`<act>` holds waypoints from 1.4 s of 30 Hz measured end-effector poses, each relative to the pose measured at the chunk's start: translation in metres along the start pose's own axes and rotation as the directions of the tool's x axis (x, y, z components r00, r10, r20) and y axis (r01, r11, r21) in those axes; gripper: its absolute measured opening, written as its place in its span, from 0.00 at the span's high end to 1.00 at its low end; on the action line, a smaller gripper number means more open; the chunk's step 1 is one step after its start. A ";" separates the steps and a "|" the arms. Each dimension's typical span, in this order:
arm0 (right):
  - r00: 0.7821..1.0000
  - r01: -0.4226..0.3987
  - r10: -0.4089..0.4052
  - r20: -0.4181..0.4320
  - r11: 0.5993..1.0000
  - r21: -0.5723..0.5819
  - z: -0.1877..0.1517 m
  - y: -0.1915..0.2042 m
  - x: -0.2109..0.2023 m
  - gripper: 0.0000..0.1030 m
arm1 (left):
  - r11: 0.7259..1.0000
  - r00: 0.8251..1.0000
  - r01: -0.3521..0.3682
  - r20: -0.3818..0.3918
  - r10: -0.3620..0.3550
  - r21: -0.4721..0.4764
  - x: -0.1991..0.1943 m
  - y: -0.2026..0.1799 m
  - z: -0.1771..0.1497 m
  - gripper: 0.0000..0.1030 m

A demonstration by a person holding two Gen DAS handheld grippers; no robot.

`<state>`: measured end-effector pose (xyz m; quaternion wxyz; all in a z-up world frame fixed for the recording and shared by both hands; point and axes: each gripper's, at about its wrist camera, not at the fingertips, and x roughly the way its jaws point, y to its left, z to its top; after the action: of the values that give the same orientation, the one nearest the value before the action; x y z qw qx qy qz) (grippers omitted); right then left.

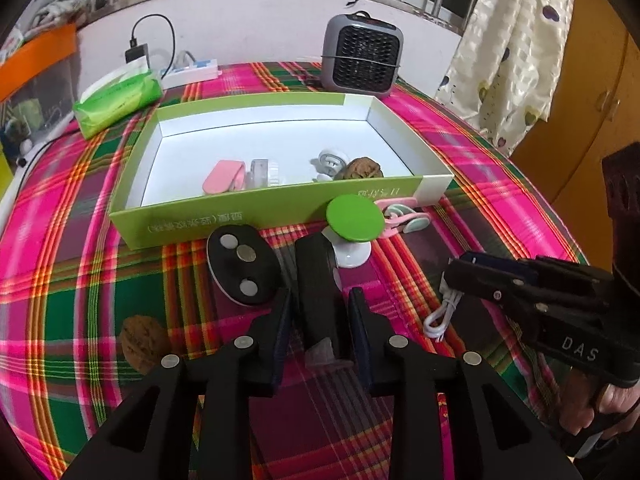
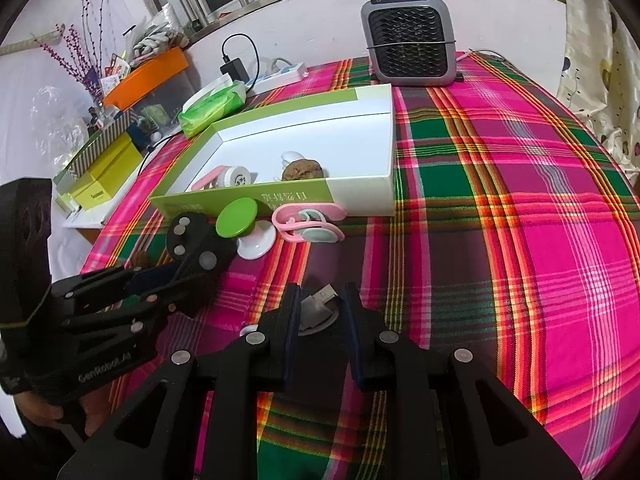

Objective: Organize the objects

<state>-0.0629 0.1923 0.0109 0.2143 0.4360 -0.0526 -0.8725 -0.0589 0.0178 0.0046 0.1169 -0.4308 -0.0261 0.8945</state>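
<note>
**A:** Where is the black case relative to the left gripper (image 1: 320, 336)?

**B:** Low in the middle of the left wrist view, the black case (image 1: 316, 280) lies on the bench (image 1: 460, 152) between the two fingers. There are small gaps on both sides, so the pads are not pressing it; the gripper is open.

**A:** And the right gripper (image 2: 322, 312)?

**B:** It is clamped on a white USB cable (image 2: 320, 304), with the plug sticking up between the fingers at the lower centre of the right wrist view. In the left view, white loops of that cable hang below its tip at lower right.

**A:** How are the hands set?

**B:** Both grippers tilt down toward the checked cloth. A hand (image 1: 608, 404) wraps the right gripper's handle at the lower right edge.

**A:** The box?

**B:** The green box (image 1: 224, 216) sits above the grippers in the frame, holding a walnut (image 1: 360, 168) and a pink clip (image 1: 224, 178). A green-topped knob (image 1: 354, 220) touches its front wall. Another walnut (image 1: 146, 344) lies at lower left.
</note>
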 end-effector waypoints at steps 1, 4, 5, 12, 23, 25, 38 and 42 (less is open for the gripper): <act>1.000 0.000 0.000 0.000 1.000 0.000 0.000 0.000 0.000 0.78 | 1.000 1.000 -0.004 0.000 0.004 0.003 0.000 -0.001 0.000 0.76; 1.000 0.001 -0.001 0.002 1.000 0.000 0.000 0.000 0.000 0.78 | 1.000 1.000 -0.012 0.008 0.012 0.020 -0.002 -0.003 0.000 0.78; 1.000 0.000 0.000 0.004 1.000 0.000 0.000 0.000 -0.001 0.78 | 1.000 1.000 -0.009 0.011 0.009 0.022 -0.003 -0.004 0.000 0.79; 0.999 -0.008 0.009 0.032 1.000 -0.016 0.000 0.004 -0.006 0.78 | 1.000 0.999 -0.002 0.050 0.001 0.021 -0.015 -0.005 0.000 0.79; 0.996 -0.014 0.020 0.087 0.998 -0.065 0.008 0.018 -0.017 0.78 | 1.000 0.994 0.006 0.105 -0.006 0.006 -0.033 -0.002 0.002 0.79; 0.995 -0.012 0.019 0.097 0.997 -0.078 0.009 0.021 -0.019 0.78 | 1.000 0.993 0.006 0.116 -0.006 0.003 -0.036 0.000 0.002 0.79; 0.992 -0.013 0.028 0.124 0.993 -0.121 0.015 0.033 -0.024 0.78 | 1.000 0.989 0.009 0.145 -0.009 0.003 -0.045 0.000 0.007 0.79; 0.992 -0.013 0.029 0.126 0.992 -0.124 0.016 0.034 -0.024 0.78 | 1.000 0.989 0.006 0.148 -0.007 0.003 -0.045 0.000 0.009 0.79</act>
<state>-0.0521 0.1699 0.0481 0.2460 0.3646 -0.0170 -0.8979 -0.0382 0.0081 0.0449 0.1180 -0.3630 -0.0351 0.9236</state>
